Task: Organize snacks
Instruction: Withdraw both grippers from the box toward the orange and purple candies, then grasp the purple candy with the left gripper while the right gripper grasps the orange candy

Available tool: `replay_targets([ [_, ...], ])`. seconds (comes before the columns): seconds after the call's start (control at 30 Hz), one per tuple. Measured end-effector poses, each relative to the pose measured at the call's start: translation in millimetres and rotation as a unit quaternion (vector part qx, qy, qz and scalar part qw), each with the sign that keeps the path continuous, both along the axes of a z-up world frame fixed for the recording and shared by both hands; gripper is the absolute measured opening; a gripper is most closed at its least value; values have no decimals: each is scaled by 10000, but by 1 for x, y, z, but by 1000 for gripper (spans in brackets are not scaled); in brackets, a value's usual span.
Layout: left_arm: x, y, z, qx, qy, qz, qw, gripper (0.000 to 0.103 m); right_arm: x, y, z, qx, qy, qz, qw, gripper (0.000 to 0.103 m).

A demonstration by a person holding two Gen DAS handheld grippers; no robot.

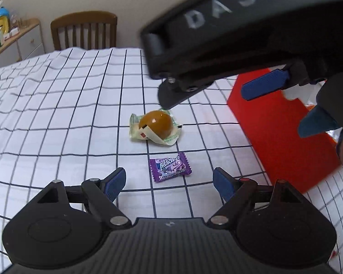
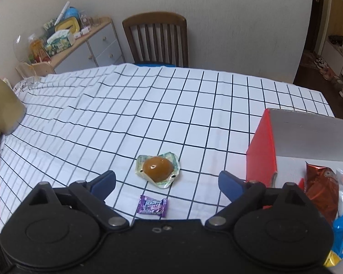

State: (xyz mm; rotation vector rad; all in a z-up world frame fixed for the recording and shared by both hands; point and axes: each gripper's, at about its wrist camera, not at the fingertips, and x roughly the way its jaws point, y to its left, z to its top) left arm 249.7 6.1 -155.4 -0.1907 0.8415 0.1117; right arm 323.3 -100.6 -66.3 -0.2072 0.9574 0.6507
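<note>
1. Over on the left of the bench (image 2: 84, 105), nothing but checked cloth; the two loose snacks sit mid-bench, well short of the red box (image 2: 261, 150) on the right.
2. Left gripper (image 1: 169, 181) has its fingers spread wide and empty. The purple candy (image 1: 170, 169) lies flat just ahead of them, roughly centred in the gap, not touched.
3. Wrapped brown egg (image 1: 155, 126) sits just beyond the candy, near it but apart.
4. Right gripper (image 2: 167, 183) is also spread wide, holding nothing. From its own camera the egg sits between and slightly ahead of the tips.
5. Risks, I reckon: both grippers crowd the same patch, so they could bump. The flat candy could slide on the cloth, and that rounded egg might squirt out of a pinch.
6. Red box already holds several snack packets (image 2: 322, 189).
</note>
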Motion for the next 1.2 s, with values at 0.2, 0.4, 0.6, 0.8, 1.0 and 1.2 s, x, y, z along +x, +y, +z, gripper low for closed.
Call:
replay_targets([
  [0.2, 15, 0, -13, -240, 115, 344, 9991, 83, 8, 19, -13, -288, 98, 260, 9992, 93],
  [0.4, 19, -4, -15, -110, 60, 506, 9986, 83, 20, 39, -26, -489, 197, 511, 9973, 91],
  [0.6, 18, -7, -18, -14, 8, 544, 9985, 82, 33, 50, -43, -591, 472, 677, 9948, 87],
  [0.8, 21, -8, -19, -3, 26, 565, 9984, 79, 49, 56, -52, -752, 711, 820, 9912, 83],
  [1.0, 25, -5, -17, -53, 31, 611, 9981, 70, 51, 66, -62, -793, 1005, 995, 9868, 83],
  [1.2, 23, -3, -17, 114, 23, 537, 9985, 53, 58, 71, -70, -1054, 1018, 1087, 9832, 76],
])
